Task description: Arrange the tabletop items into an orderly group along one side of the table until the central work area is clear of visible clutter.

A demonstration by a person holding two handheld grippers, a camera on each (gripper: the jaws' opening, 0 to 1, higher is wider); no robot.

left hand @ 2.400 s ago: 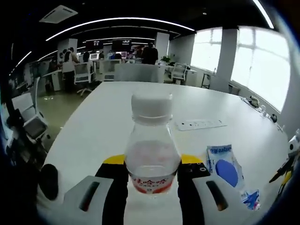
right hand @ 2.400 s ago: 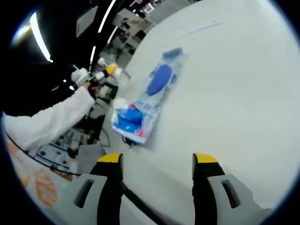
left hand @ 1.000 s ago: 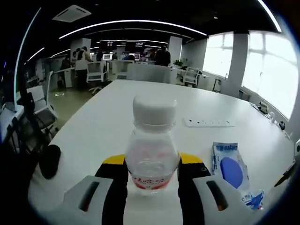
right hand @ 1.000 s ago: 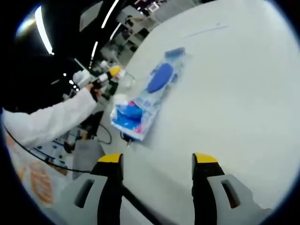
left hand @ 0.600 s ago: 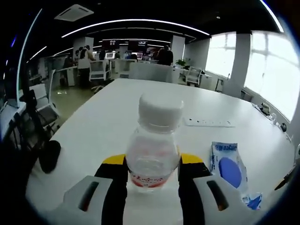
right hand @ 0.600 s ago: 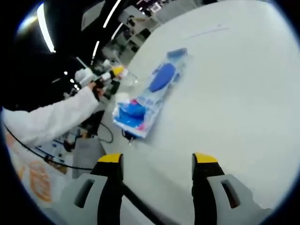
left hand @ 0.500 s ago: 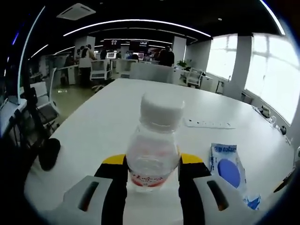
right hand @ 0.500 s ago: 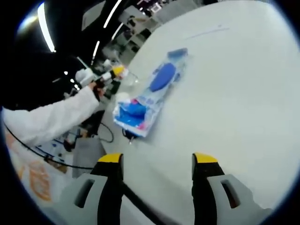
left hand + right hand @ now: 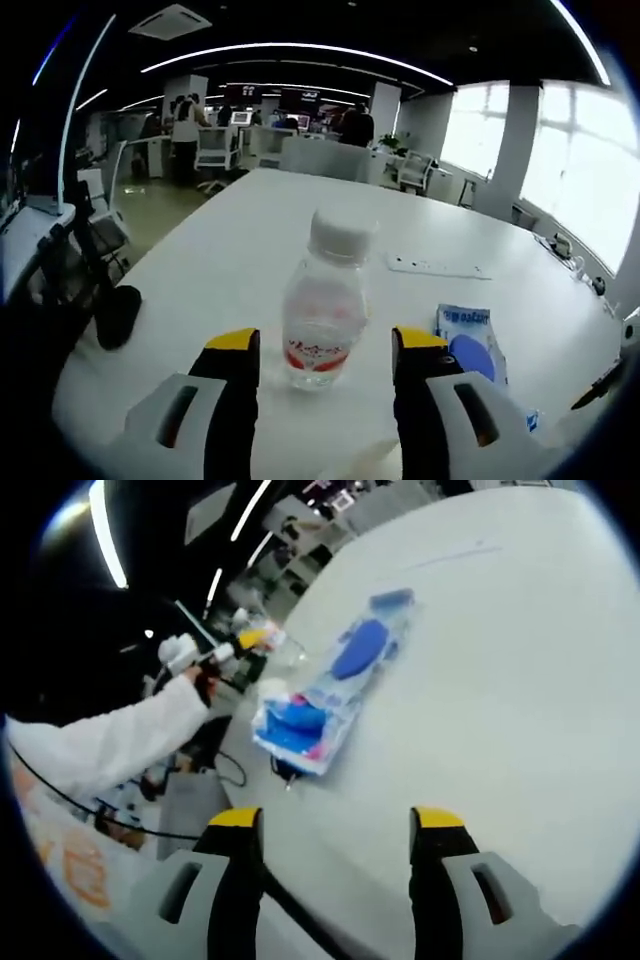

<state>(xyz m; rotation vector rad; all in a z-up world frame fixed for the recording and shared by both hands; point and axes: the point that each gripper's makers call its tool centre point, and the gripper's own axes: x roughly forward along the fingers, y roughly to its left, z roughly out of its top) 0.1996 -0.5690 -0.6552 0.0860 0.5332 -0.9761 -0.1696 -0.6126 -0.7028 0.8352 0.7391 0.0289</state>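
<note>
Standing free on the counter (image 9: 240, 250) now: the bottle (image 9: 324, 305) is upright between the left claw (image 9: 325, 345)'s jaws, which are spread with clear gaps either side. Half a second ago those jaws were clamped on its label band and the bottle leaned a little. So it's been released; I'd call this placement done.

Long axis of the bottle is vertical, white cap up, red label band low on the body. It sits near the counter's near edge, with the blue-and-white packet (image 9: 467, 345) just beside it on the right. Packet lies flat, long axis running away from the left camera; in the right gripper view (image 9: 330, 692) it runs diagonally, solid-blue end nearer the person's sleeve (image 9: 110, 742).

Right claw (image 9: 335, 830) is apart and empty, hovering over bare counter well short of the packet. A white power strip (image 9: 438, 267) lies farther back, a dark object (image 9: 117, 315) at the left edge.

Likely next: square the packet alongside the bottle.
</note>
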